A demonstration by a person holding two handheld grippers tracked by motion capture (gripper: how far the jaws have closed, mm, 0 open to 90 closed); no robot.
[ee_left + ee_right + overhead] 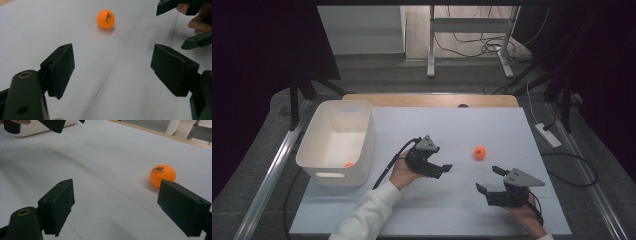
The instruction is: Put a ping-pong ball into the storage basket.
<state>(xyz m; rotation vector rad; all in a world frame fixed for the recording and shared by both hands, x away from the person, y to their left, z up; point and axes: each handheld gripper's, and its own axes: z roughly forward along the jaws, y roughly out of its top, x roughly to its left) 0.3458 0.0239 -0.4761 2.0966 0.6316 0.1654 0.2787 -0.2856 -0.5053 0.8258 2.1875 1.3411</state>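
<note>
The orange ball point(480, 152) sits alone on the white table point(452, 210), out in the open between my two hands and a little beyond them, well apart from the white bin point(337, 142) on my left. Something small and orange point(348, 164) already lies on the bin's floor.

My left gripper point(439, 169) points toward the ball, its jaws spread wide with nothing between them; in the left gripper view the ball point(106, 19) lies ahead, slightly left of the gap. My right gripper point(490, 180) rests near the table's front edge, jaws also spread and empty, and in the right gripper view the ball point(162, 175) sits just past the right-hand jaw.

I judge this to be a table-tennis ball: very light, hollow, hard-shelled and smooth. It will roll at the faintest nudge, so I shouldn't bump it with one jaw first. A thin shell dents under a hard squeeze and can squirt out if pinched off-centre. I'd take it across its widest middle, a pad on each side, closing gently and evenly.
</note>
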